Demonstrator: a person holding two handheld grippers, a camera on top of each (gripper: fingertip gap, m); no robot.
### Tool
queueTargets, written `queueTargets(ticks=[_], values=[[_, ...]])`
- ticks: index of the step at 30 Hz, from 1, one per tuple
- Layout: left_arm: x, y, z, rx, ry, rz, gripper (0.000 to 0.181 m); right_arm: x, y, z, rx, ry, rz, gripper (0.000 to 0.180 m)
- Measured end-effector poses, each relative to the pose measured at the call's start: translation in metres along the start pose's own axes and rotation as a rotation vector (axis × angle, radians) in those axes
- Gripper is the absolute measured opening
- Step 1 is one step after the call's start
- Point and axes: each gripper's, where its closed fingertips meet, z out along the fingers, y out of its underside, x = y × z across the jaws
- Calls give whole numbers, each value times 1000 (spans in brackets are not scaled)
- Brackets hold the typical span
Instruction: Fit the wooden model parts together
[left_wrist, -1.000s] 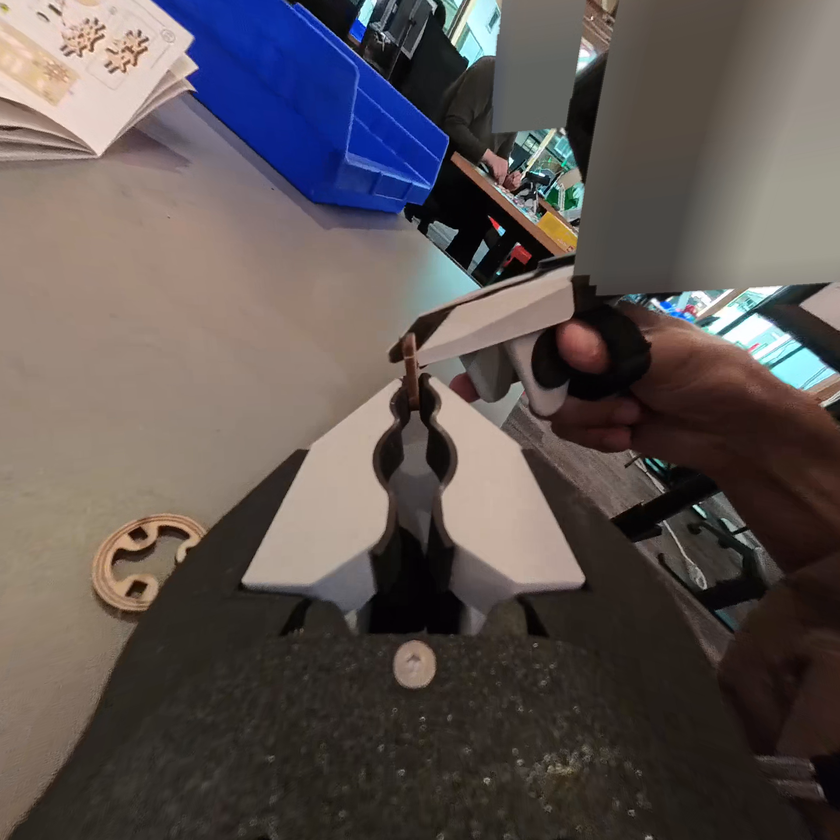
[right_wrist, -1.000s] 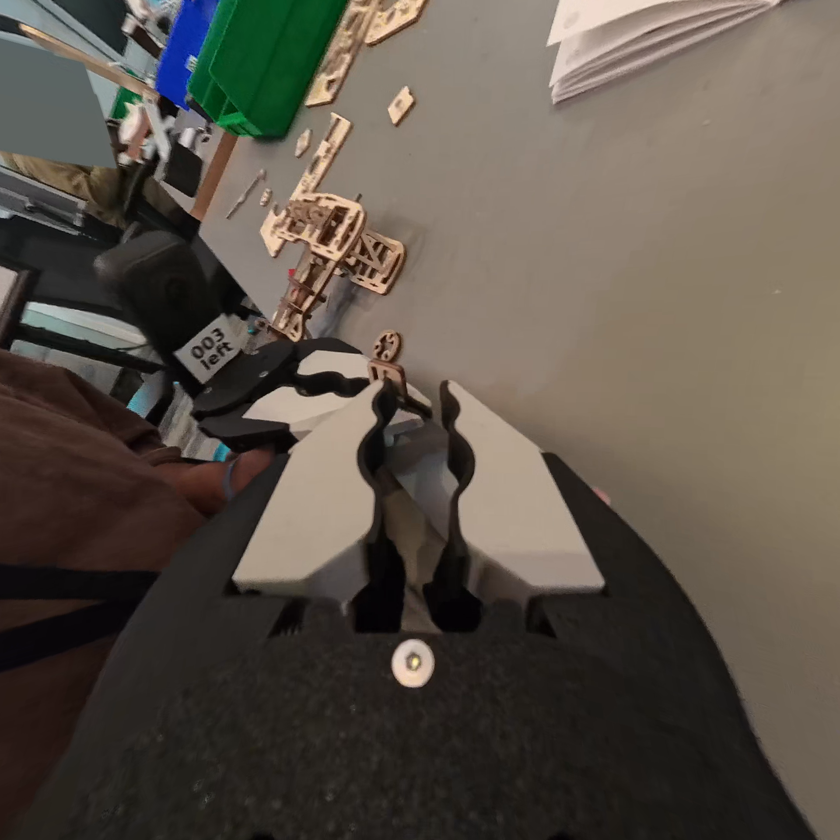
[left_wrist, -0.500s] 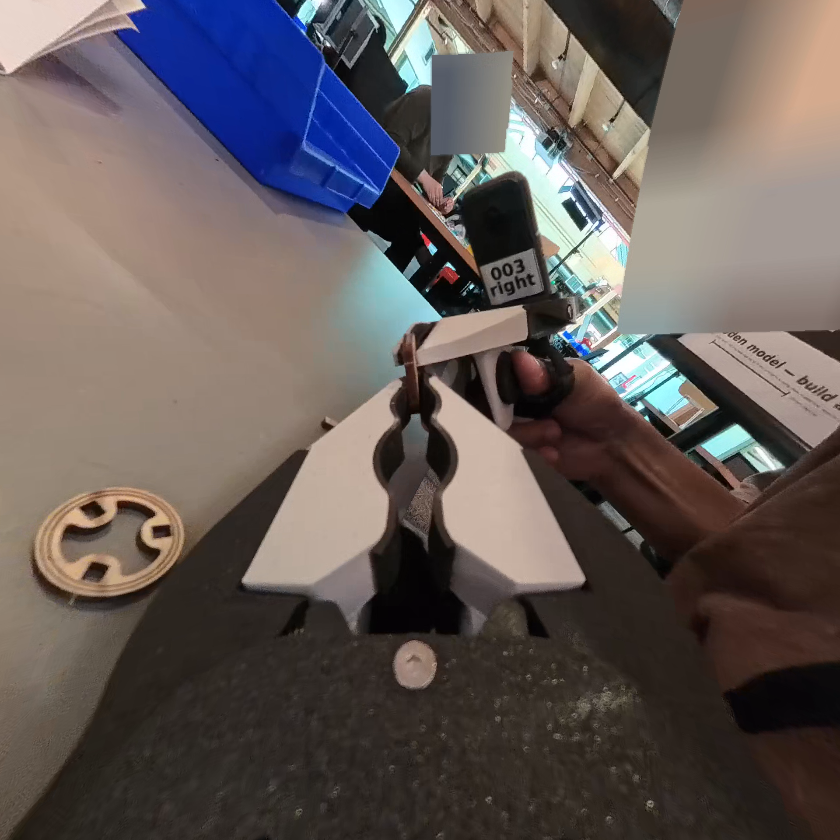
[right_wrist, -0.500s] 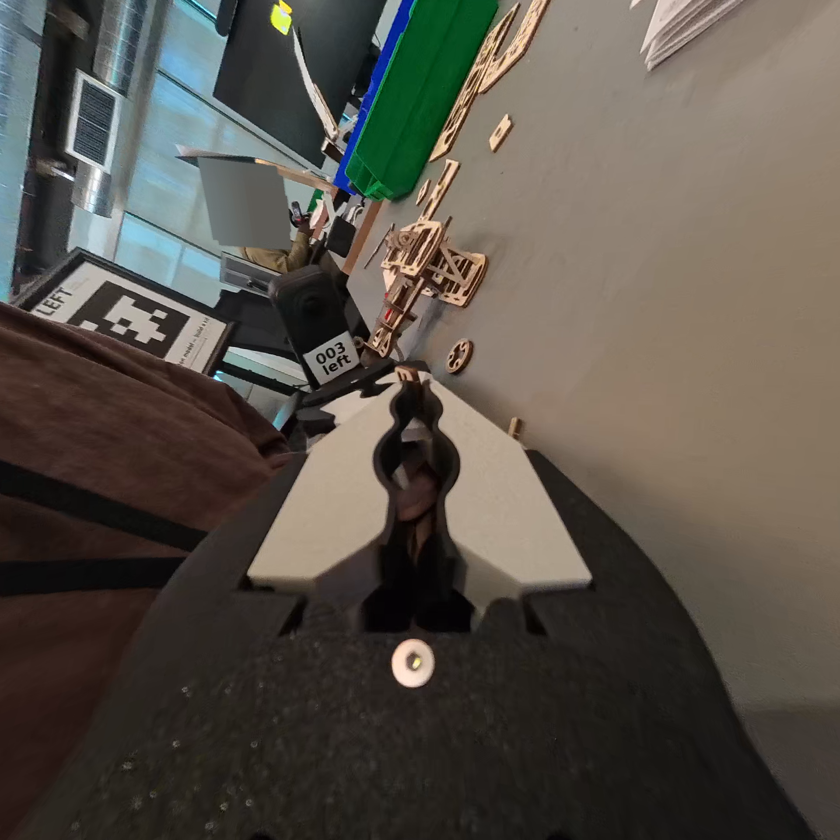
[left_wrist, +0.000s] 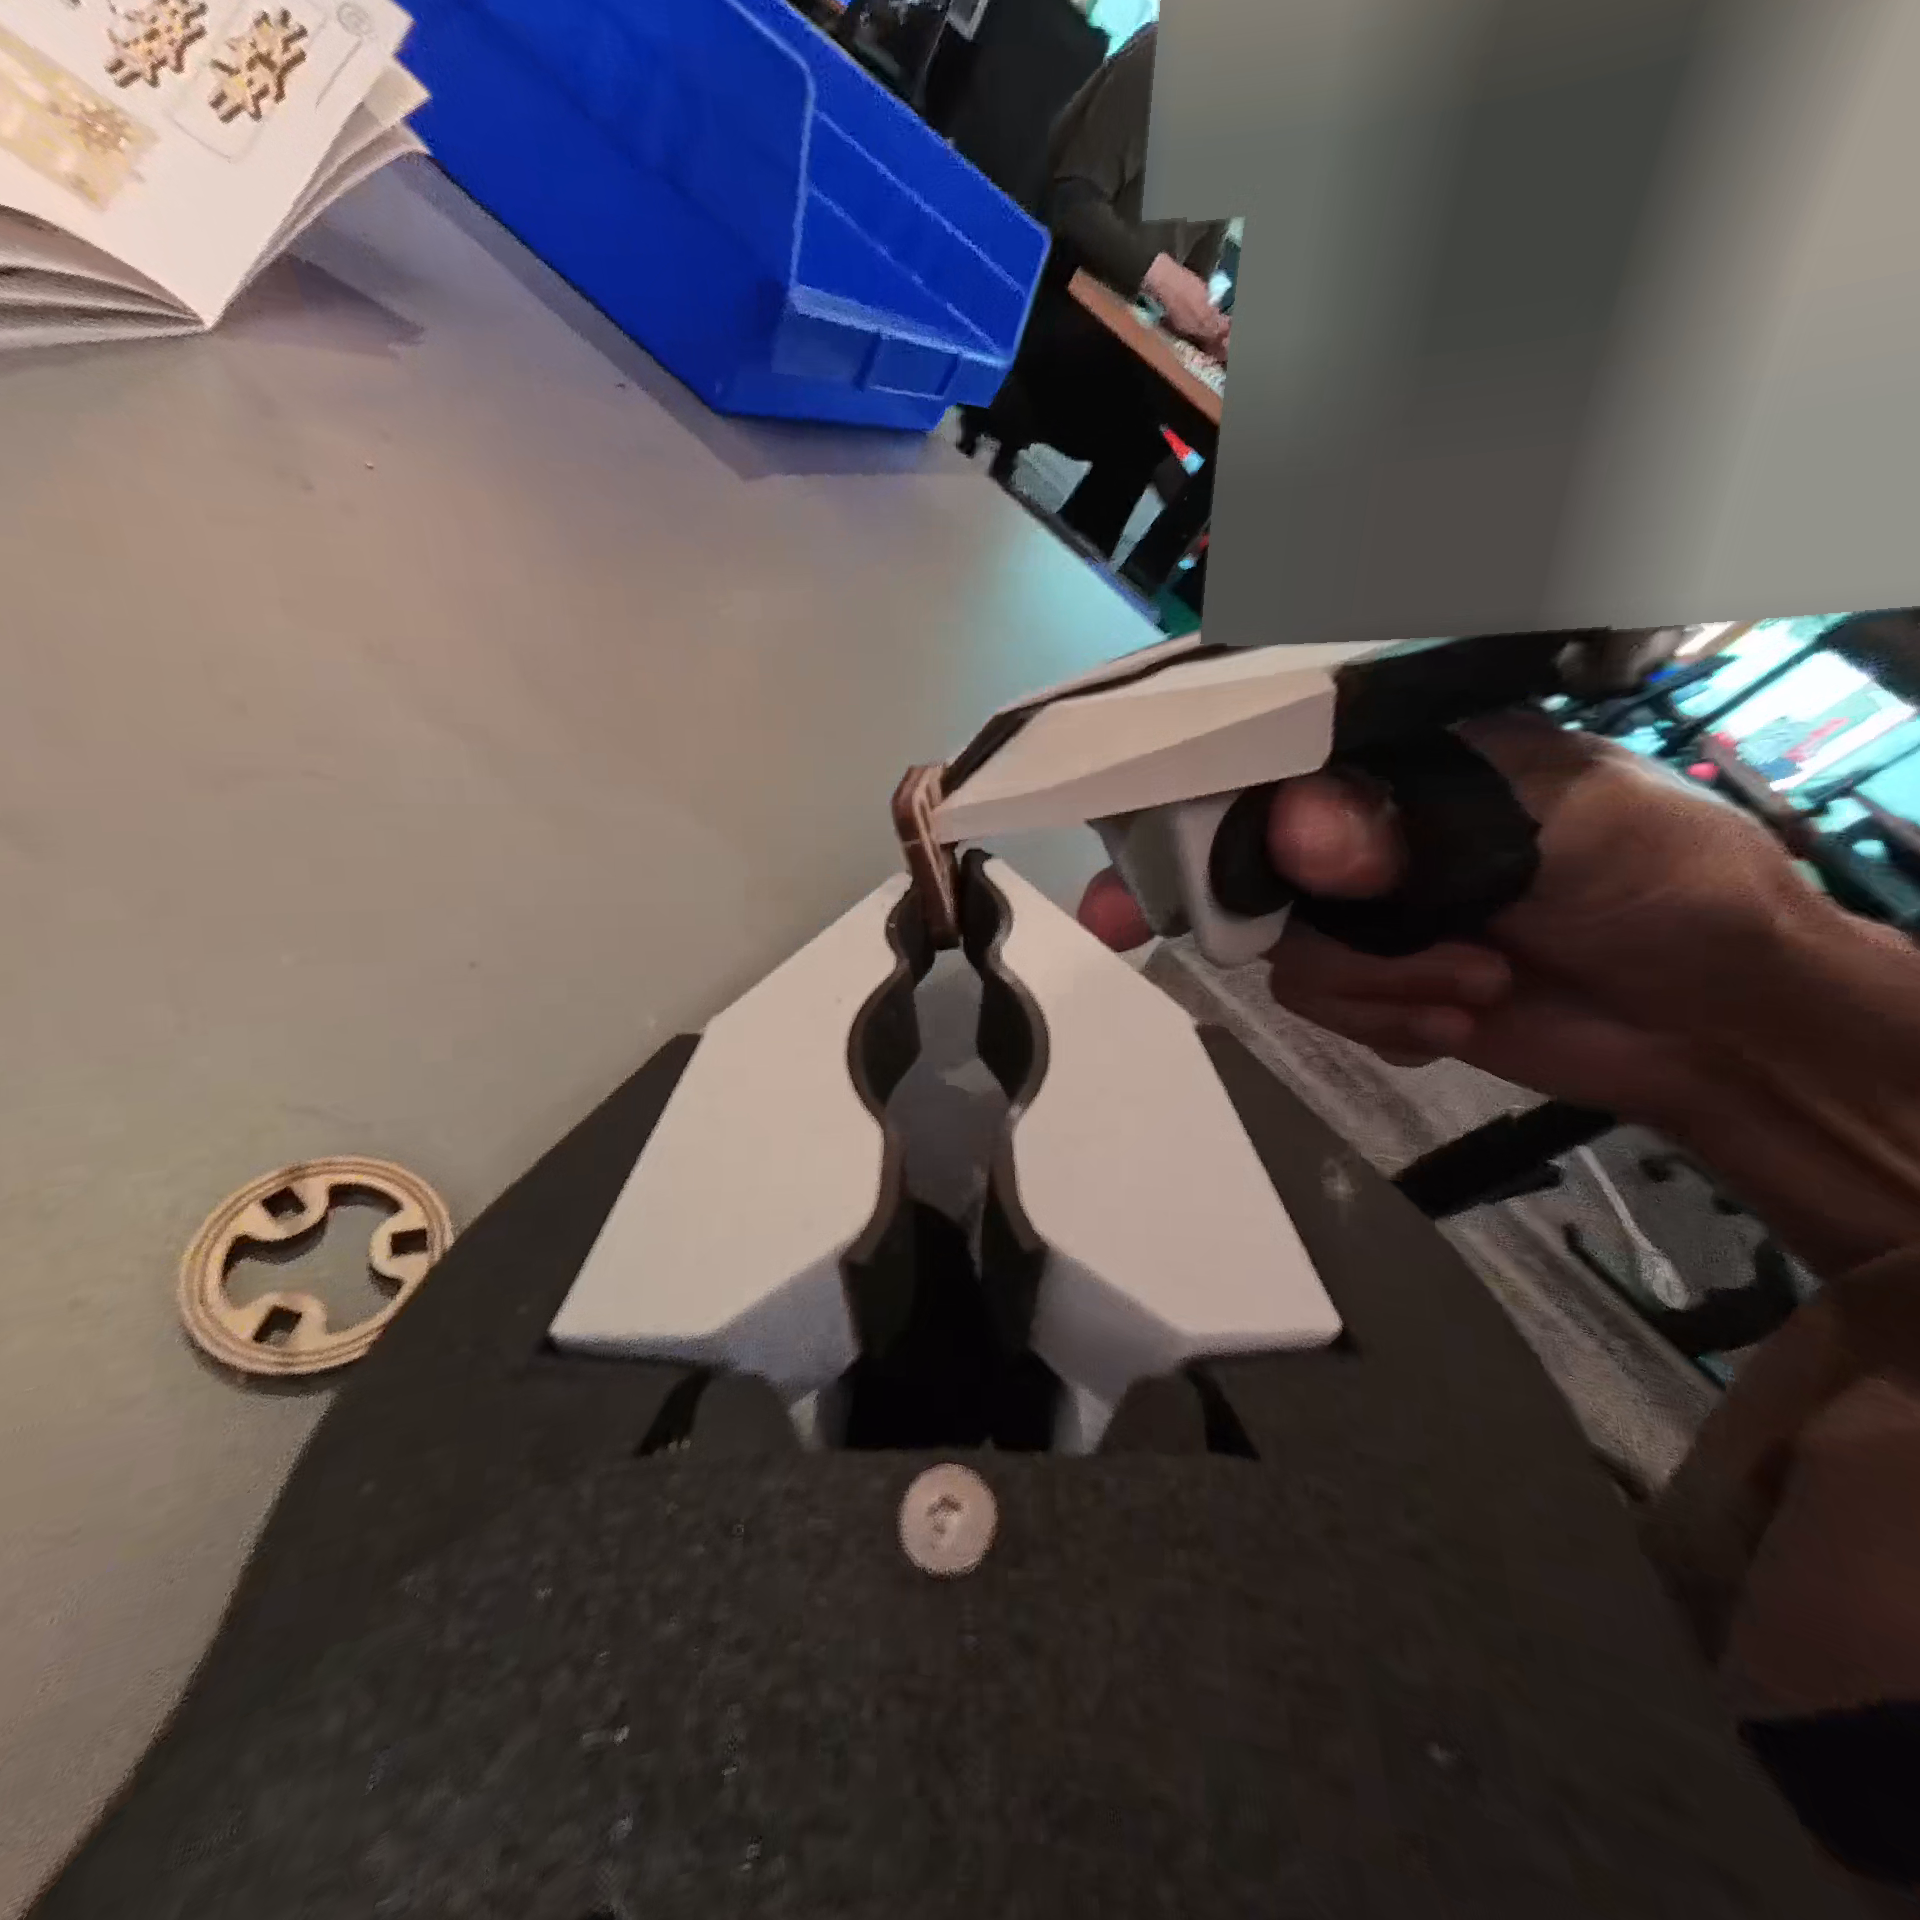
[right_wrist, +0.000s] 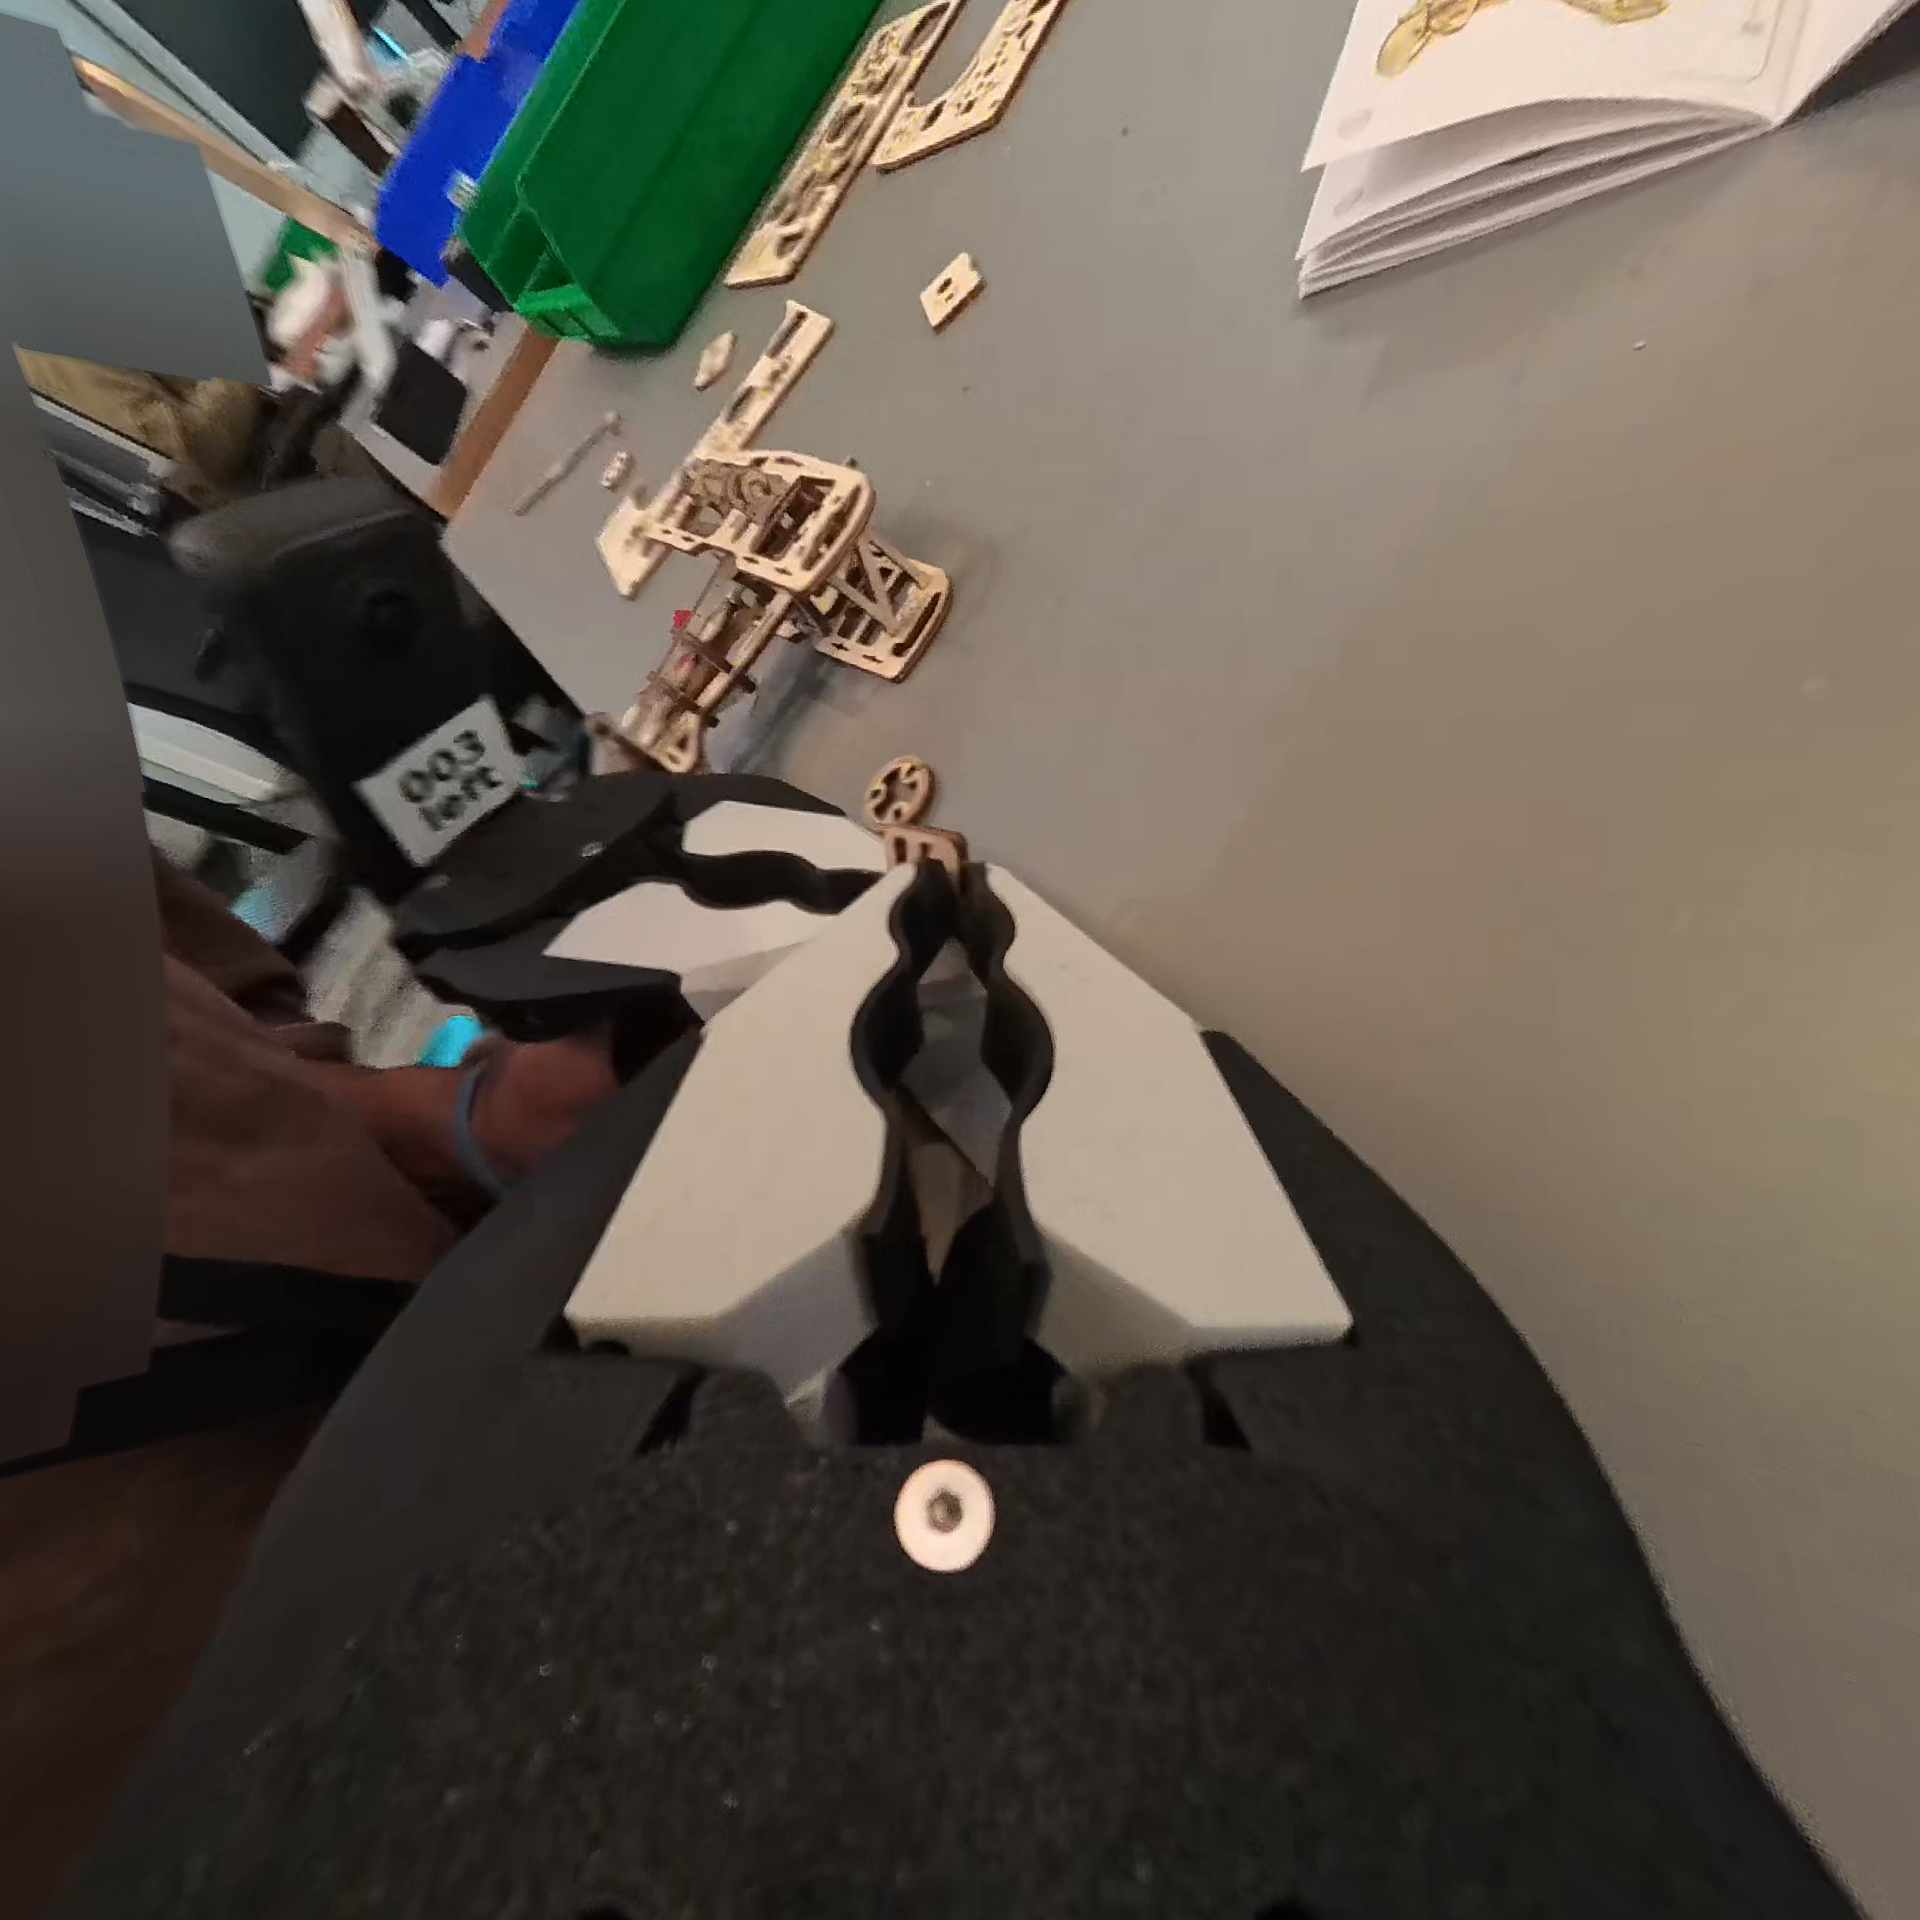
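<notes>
My left gripper (left_wrist: 943, 883) is shut on a small flat wooden part (left_wrist: 928, 842) that stands on edge between its fingertips, above the grey table (left_wrist: 416, 727). My right gripper (left_wrist: 948, 812) comes in from the right, held by a hand, and is shut on the top of the same small wooden piece. In the right wrist view my right gripper (right_wrist: 951, 883) is shut, the wooden part (right_wrist: 923, 847) sticks out at its tip, and the left gripper (right_wrist: 868, 883) meets it from the left. I cannot tell whether it is one part or two pressed together.
A wooden ring (left_wrist: 312, 1268) lies on the table to the left. A blue bin (left_wrist: 727, 208) and an open booklet (left_wrist: 156, 156) sit at the back. A partly built wooden model (right_wrist: 779, 561), a small wheel (right_wrist: 902, 787), wood sheets (right_wrist: 914, 104) and a green bin (right_wrist: 665, 156) lie beyond. Less than 4 cm separates the two grippers' tips. About 9 centimeters separates my right fingertips from the small wheel (right_wrist: 902, 787). My left wrist view (left_wrist: 323, 1227) looks at it from another angle.
The right gripper was open around the part one second ago and has shut on it. Both grippers tilted up half a second ago and have come back down towards the table.
</notes>
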Motion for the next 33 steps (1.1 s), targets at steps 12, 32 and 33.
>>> queueTargets(ticks=[12,32,33], values=[[5,-14,-1,-79,-156,251,1,-18,-30,-39,183,-436,201,1],[2,-65,-52,-179,-543,1794,0,-59,-20,-15,96,-402,70,20],[2,-66,-52,-178,-569,1818,0,-63,-18,-13,79,-458,130,18]])
